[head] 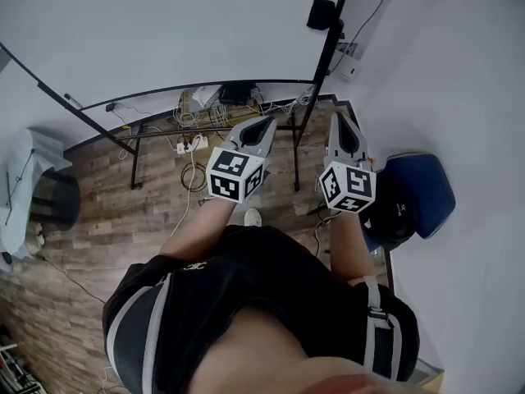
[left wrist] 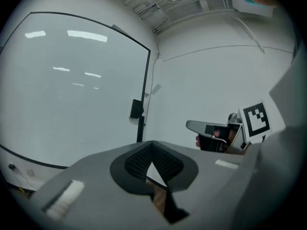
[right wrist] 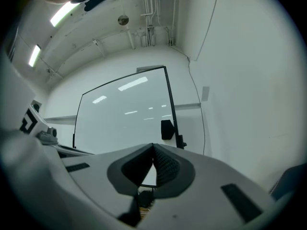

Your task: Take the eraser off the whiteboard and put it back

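Black boxy eraser [head: 321, 13] on whiteboard [head: 164, 23] edge; left tongs [head: 268, 121], right tongs [head: 339, 116] pressed together

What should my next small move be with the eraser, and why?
Probably carry the right claw forward toward the eraser, opening it on the way. The eraser sits at the right edge of the whiteboard, well ahead of the claw, which is shut and empty and so can't grasp yet.

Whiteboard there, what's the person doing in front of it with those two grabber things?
A person aims two grey grippers, the left gripper and the right gripper, at the big white whiteboard. Both have fingers shut on nothing. The small black block at the board's right edge, probably the eraser, is not touched yet.
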Action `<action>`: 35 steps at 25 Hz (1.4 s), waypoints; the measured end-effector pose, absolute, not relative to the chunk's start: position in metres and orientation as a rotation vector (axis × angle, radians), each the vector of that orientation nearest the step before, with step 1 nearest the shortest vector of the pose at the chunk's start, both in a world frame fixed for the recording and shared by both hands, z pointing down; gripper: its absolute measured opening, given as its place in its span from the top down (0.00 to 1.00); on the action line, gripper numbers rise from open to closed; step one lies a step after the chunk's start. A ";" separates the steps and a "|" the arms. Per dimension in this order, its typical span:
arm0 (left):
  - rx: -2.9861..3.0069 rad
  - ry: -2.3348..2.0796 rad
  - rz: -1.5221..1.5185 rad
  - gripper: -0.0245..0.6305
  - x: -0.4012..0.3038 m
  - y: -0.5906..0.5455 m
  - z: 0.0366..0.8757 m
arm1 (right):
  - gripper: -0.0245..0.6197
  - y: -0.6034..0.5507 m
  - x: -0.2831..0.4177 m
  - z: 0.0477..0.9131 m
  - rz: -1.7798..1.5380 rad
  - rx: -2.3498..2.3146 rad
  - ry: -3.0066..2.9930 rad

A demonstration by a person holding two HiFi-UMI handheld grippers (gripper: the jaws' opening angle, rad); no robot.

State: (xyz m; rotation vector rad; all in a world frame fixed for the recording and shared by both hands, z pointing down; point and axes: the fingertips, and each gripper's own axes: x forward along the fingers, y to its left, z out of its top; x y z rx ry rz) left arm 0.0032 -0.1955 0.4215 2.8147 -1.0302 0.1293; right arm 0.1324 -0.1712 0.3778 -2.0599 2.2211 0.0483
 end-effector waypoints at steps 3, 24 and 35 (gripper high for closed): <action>2.829 -1.032 0.096 0.95 0.005 -0.228 0.408 | 0.95 -0.204 0.136 0.367 0.072 -2.062 2.216; 2.737 -1.254 0.053 0.95 0.040 -0.320 0.393 | 0.95 -0.328 0.173 0.342 0.094 -1.926 2.329; 2.688 -1.332 0.047 0.95 0.030 -0.327 0.394 | 0.95 -0.361 0.166 0.308 0.275 -1.969 2.316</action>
